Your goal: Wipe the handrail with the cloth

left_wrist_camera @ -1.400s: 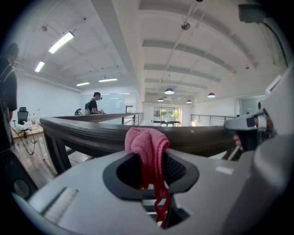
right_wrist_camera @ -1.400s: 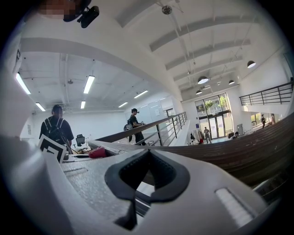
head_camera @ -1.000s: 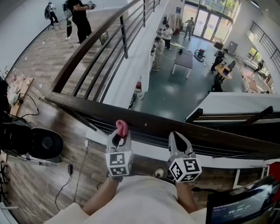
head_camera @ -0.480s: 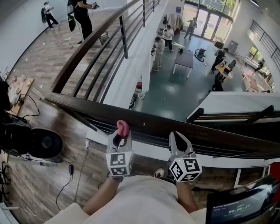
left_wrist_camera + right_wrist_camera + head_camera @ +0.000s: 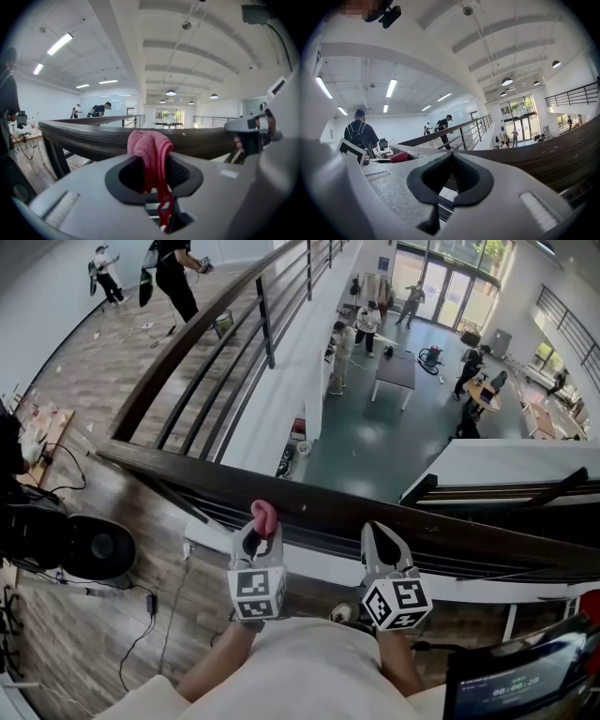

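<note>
L gripper [image 5: 262, 524] is clamped on the cloth [image 5: 263, 513]. Cloth is pink, soft, terry-like, bunched into a rounded lump above the jaw tips, w/ a thin tail hanging down btwn the dark ribbed pads [image 5: 180, 171]. The lump sits right at the near edge of the handrail [image 5: 337, 510]; can't tell if it presses on the wood. Handrail is dark brown wood, broad, w/ a rounded top and streaky grain, running across in front of both grippers. A 2nd stretch angles off to the upper left, w/ thin dark metal bars [image 5: 234, 381] under it. R gripper [image 5: 379, 532] has its jaws closed tip to tip, nothing in them. Its shell is pale grey matte plastic, tapering to a point close to the handrail, to the right of the L gripper. Floor [image 5: 103, 381] on this level is wood-look planks.
</note>
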A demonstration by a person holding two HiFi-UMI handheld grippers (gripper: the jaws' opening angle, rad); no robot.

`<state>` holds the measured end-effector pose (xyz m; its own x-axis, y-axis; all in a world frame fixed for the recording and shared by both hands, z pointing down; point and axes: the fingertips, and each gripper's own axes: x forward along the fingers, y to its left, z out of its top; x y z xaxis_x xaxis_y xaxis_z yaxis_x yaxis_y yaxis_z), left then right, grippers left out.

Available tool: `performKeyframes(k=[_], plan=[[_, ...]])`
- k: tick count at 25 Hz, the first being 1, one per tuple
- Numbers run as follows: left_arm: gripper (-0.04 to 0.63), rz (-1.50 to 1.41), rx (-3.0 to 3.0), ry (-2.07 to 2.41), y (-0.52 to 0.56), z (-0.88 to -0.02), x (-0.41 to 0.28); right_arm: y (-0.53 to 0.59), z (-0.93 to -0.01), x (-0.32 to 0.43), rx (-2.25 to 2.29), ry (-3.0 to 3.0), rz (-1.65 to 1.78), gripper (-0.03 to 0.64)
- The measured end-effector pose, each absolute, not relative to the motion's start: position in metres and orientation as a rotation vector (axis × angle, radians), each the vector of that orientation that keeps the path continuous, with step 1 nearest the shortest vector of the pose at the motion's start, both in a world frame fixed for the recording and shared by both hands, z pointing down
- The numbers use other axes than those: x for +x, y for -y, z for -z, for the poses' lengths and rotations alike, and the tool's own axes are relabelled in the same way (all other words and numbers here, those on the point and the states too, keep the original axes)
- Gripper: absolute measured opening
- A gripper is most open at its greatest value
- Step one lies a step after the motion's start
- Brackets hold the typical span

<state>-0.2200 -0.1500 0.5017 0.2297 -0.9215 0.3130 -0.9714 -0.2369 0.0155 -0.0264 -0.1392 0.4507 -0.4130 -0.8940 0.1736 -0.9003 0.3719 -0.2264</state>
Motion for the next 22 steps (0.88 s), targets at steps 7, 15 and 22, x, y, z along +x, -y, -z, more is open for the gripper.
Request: performKeyframes(k=[7, 15, 22], plan=[[0.11, -0.361, 2.284, 1.808, 0.148, -0.501, -0.208, 0.14, -0.448, -0.018, 1.654, 2.619, -0.421, 0.002], [0.11, -0.357, 2.277, 1.832, 0.147, -0.502, -0.198, 0.139, -0.446, -0.013, 1.602, 2.656, -0.386, 0.002], [0.11, -0.348, 2.249, 1.844, 0.145, -0.499, -0.187, 0.139, -0.442, -0.002, 1.572, 2.679, -0.381, 0.002]])
